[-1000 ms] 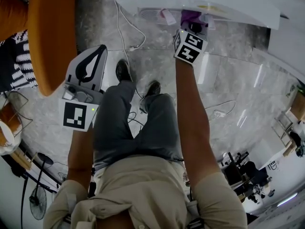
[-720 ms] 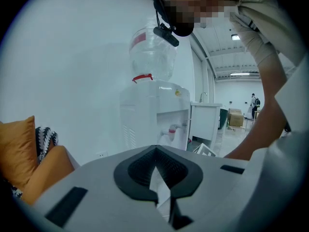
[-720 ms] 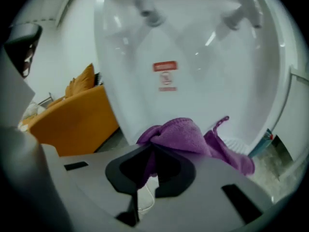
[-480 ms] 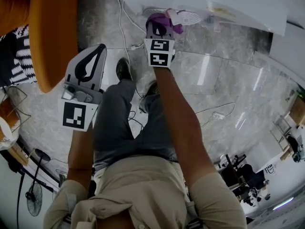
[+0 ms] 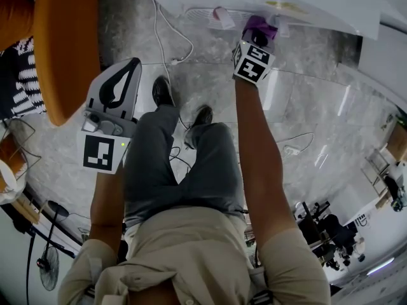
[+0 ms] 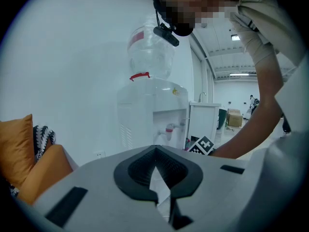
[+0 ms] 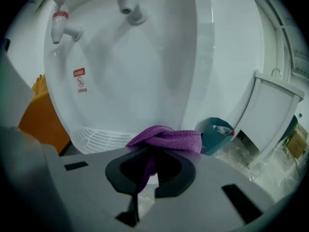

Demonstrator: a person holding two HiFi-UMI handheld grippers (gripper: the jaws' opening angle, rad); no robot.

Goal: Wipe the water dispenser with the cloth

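Observation:
The white water dispenser (image 6: pixel 154 115) stands by the wall with a clear bottle on top. Its tap recess (image 7: pixel 140 66) fills the right gripper view, with a red-handled tap (image 7: pixel 62 25), a white tap (image 7: pixel 129 4) and a slotted drip tray (image 7: pixel 99 139). My right gripper (image 5: pixel 257 40) is shut on a purple cloth (image 7: pixel 166 139), held at the recess just above the drip tray. In the head view the cloth (image 5: pixel 259 25) shows past the marker cube. My left gripper (image 5: pixel 121 91) hangs shut and empty at the left, away from the dispenser.
An orange cushion (image 5: pixel 67 43) lies at the left. A white cable (image 5: pixel 166 37) runs over the marble floor (image 5: pixel 305 107). A teal bin (image 7: pixel 219 132) with a bottle stands right of the dispenser, beside a white cabinet (image 7: pixel 273 110). The person's shoes (image 5: pixel 164 93) are below the dispenser.
My right gripper with the cloth swung left across the dispenser's recess, then came back right to about where it was a second ago. The left gripper has stayed still.

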